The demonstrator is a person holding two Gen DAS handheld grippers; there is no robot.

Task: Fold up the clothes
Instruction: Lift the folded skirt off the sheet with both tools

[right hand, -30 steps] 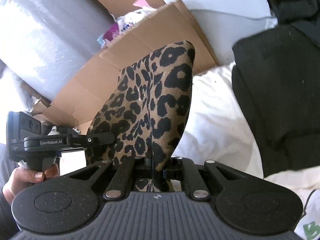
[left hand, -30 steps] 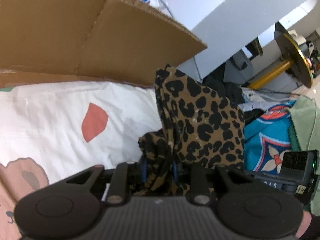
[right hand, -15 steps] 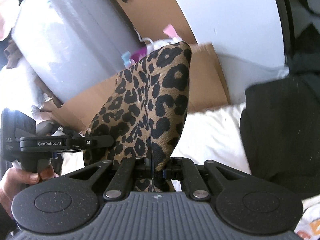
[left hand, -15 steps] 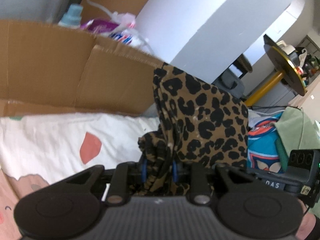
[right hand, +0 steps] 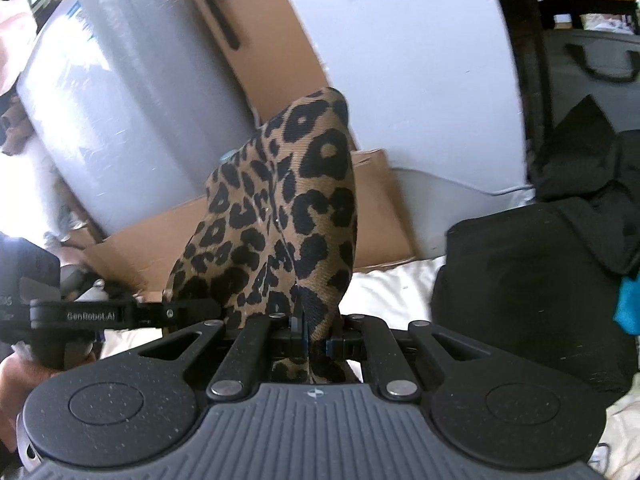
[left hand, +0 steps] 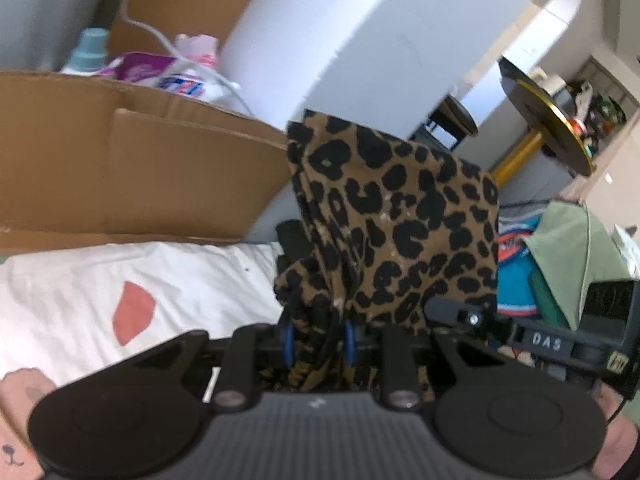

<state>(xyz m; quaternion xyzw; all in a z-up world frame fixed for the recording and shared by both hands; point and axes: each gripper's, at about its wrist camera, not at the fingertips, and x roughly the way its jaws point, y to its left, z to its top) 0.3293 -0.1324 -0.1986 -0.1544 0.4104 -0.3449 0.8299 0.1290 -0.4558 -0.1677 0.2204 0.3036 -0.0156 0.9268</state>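
A leopard-print garment (left hand: 400, 216) is held up in the air between both grippers. My left gripper (left hand: 318, 338) is shut on a bunched edge of it. My right gripper (right hand: 316, 340) is shut on another edge of the leopard-print garment (right hand: 288, 220), which rises in a peak above the fingers. The right gripper's body (left hand: 560, 340) shows at the lower right of the left wrist view, close beside the cloth. In the right wrist view the left gripper's body (right hand: 100, 316) sits at the left, held by a hand (right hand: 16, 376). The lower part of the garment is hidden.
A white bedsheet (left hand: 120, 280) with pink shapes lies below. A cardboard box (left hand: 140, 168) with bottles stands behind it. A black garment pile (right hand: 532, 288) lies at right, with teal and green clothes (left hand: 536, 272) nearby. A large wrapped grey roll (right hand: 120, 112) stands at the back left.
Both grippers have risen and tilted upward with the leopard-print garment; more wall and box contents show, less of the bedsheet. The grips have not changed.
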